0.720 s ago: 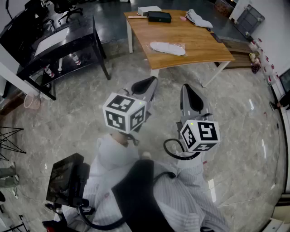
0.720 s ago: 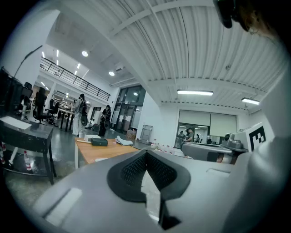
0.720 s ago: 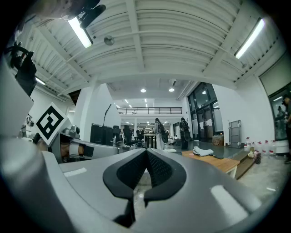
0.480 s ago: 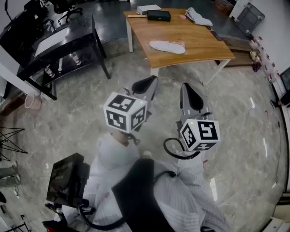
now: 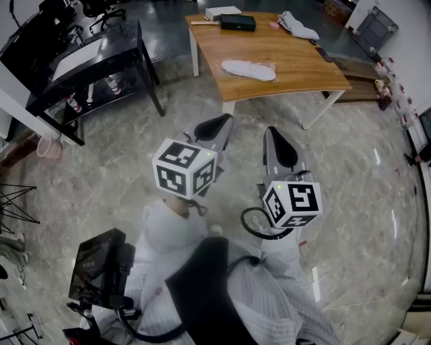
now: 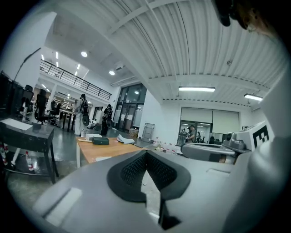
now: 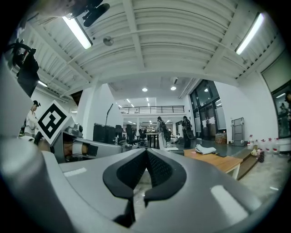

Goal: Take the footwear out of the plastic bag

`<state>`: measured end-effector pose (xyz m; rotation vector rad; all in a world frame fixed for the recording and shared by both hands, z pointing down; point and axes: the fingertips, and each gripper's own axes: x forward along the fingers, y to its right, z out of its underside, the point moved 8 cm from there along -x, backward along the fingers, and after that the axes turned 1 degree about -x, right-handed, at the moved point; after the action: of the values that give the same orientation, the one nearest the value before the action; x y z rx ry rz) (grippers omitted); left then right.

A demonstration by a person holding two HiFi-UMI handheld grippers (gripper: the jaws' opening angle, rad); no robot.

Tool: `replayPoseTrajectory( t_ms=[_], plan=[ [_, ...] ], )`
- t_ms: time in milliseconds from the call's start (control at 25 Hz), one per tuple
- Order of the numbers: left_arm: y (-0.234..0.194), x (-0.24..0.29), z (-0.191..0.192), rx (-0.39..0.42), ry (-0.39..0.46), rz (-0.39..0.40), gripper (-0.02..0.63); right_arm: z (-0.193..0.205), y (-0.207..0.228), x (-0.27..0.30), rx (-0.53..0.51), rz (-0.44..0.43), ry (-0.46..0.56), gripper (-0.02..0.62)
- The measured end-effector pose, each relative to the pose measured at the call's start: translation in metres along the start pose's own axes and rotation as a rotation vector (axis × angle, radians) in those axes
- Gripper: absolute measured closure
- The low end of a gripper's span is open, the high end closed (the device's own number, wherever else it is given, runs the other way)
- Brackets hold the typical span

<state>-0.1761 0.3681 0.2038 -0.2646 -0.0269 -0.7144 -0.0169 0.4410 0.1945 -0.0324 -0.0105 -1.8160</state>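
Note:
A white, flat piece of footwear in a clear plastic bag lies on the wooden table, near its front left edge. I stand on the floor a good step short of the table. Both grippers are held in front of my body, well away from the bag. My left gripper is shut with nothing in it; its pads meet. My right gripper beside it is also shut and empty. Both point roughly toward the table, which the right gripper view shows at its right.
A black box, a white box and a white bundle lie at the table's far side. A black desk stands to the left. A low wooden bench with small items sits at the right. People stand far off in the hall.
My right gripper has drifted slightly left. The left gripper has barely moved. Both stay shut and empty.

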Motion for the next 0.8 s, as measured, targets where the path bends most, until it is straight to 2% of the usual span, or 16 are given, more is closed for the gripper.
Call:
replayPoseTrajectory(
  t_ms=[200, 400, 600, 800],
  plan=[
    [-0.006, 0.016, 0.006, -0.01, -0.019, -0.028, 0.604, 0.012, 0.014, 0.015, 0.029, -0.028, -0.025, 0.581],
    [-0.033, 0.049, 0.014, -0.026, -0.045, -0.03, 0.604, 0.032, 0.03, 0.052, 0.053, -0.037, -0.059, 0.581],
    [-0.082, 0.108, 0.019, -0.049, -0.078, -0.03, 0.604, 0.051, 0.06, 0.118, 0.061, -0.026, -0.099, 0.581],
    [-0.149, 0.182, 0.004, -0.05, -0.117, -0.009, 0.604, 0.05, 0.097, 0.21, 0.091, 0.002, -0.108, 0.581]
  ],
)
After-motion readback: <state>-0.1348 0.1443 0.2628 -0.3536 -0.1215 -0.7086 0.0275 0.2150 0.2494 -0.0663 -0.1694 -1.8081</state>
